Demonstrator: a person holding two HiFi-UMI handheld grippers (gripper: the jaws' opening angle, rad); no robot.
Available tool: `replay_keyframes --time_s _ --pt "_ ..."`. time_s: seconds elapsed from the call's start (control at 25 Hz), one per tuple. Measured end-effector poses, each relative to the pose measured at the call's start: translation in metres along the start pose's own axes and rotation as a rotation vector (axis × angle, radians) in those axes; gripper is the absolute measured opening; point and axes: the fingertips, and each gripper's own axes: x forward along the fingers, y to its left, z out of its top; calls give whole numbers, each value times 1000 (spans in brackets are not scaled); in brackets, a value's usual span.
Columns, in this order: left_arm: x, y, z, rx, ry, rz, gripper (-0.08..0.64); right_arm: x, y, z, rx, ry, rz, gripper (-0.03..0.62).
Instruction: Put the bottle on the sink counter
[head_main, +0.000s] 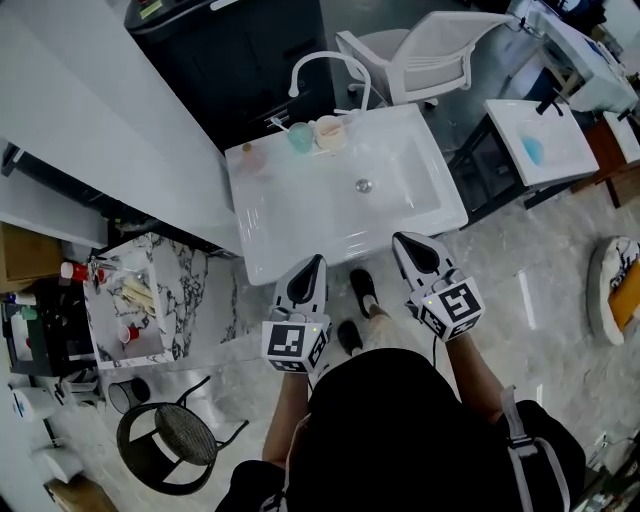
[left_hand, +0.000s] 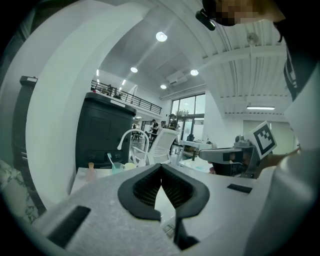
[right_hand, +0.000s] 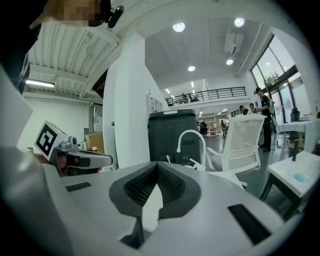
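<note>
Left tongs (head_main: 318, 262), right tongs (head_main: 404, 240) — 2 pairs closed, empty, side by side at sink (head_main: 290, 210) front edge; teal cup (head_main: 300, 137) beside faucet (head_main: 328, 55) at back.

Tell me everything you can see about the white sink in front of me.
The white sink is a glossy rectangular basin with a flat surround, ceramic-looking. A round metal drain sits mid-basin; a curved white faucet rises at its back edge. On the back ledge stand a small pinkish bottle, a teal cup and a pale cup. Nothing lies in the basin.
</note>
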Motion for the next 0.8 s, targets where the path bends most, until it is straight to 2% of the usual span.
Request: replay_keyframes --time_s 0.28,0.4,0.8 --pt "-31 -12 -5 5 -6 -3 17 -31 22 -5 -9 5 -19 5" --pt "-39 -14 -6 38 -2 10 17 -38 29 -4 -17 8 -11 5" --pt "-41 -26 -1 44 -21 8 17 -54 21 -3 -10 4 -12 5"
